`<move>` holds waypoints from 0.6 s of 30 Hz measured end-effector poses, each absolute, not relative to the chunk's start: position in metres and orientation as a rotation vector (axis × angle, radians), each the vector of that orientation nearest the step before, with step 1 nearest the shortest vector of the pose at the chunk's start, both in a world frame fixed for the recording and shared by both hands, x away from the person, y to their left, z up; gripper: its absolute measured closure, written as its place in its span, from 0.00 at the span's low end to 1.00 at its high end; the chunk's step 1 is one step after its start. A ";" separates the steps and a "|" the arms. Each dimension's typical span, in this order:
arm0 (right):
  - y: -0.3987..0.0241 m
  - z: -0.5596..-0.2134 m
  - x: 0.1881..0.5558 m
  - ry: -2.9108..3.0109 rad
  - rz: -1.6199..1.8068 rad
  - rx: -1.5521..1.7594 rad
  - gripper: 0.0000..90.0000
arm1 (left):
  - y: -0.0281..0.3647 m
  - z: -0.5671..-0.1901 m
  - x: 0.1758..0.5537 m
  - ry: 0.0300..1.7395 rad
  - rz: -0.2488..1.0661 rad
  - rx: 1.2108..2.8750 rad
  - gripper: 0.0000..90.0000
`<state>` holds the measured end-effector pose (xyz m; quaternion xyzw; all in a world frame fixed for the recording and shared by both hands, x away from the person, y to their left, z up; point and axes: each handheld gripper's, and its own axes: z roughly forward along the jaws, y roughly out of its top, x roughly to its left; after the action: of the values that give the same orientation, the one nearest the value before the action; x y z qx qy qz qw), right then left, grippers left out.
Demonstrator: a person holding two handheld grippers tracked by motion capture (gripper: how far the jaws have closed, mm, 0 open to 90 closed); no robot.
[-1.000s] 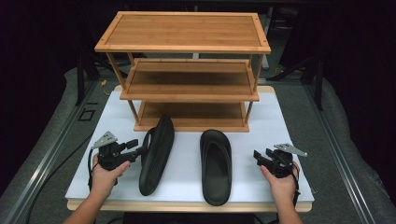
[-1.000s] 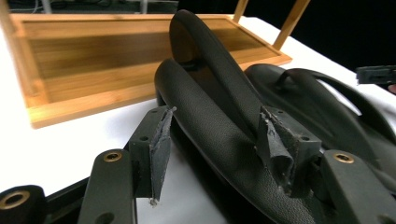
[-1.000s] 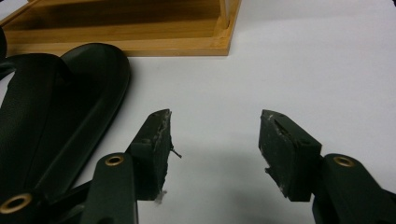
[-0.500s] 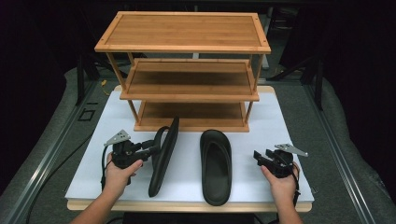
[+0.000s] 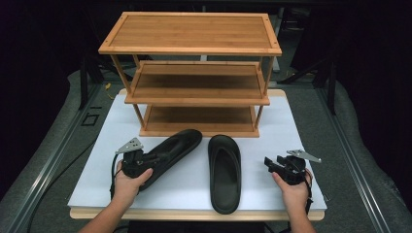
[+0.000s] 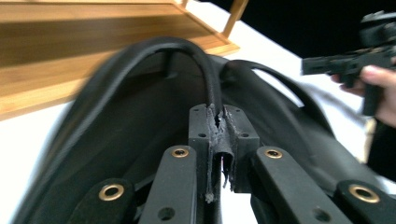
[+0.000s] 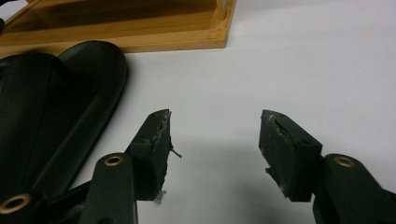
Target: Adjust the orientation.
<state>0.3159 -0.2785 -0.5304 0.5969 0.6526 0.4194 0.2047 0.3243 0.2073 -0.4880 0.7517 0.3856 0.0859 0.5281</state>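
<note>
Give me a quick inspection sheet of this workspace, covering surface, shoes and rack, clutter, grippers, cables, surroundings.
Surface: white board on a wood-edged table.
Job's things: three-shelf bamboo rack, shelves bare; left slipper tilted toward the rack; right slipper flat, sole down.
Clutter: nothing seen.
Grippers: left gripper shut on the left slipper's rim; right gripper open, above bare board beside the right slipper.
Cables: one trails from each gripper along the wrist.
Surroundings: grey floor, dark room, metal rail at left.

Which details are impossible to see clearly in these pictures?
- Left shoe, left gripper view: motion-blurred, cut off by the frame edges.
- Right shoe, right gripper view: heel cut off by the left edge.
- Rack bottom shelf, high view: rear part hidden under the middle shelf.
</note>
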 end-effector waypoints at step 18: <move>-0.281 -0.532 0.317 1.809 1.187 1.683 0.49 | 0.205 -0.498 0.319 0.936 0.289 1.860 0.78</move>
<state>0.3168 -0.2815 -0.5321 0.6018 0.6467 0.4244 0.1987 0.3195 0.2049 -0.4975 0.7679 0.3864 0.1192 0.4968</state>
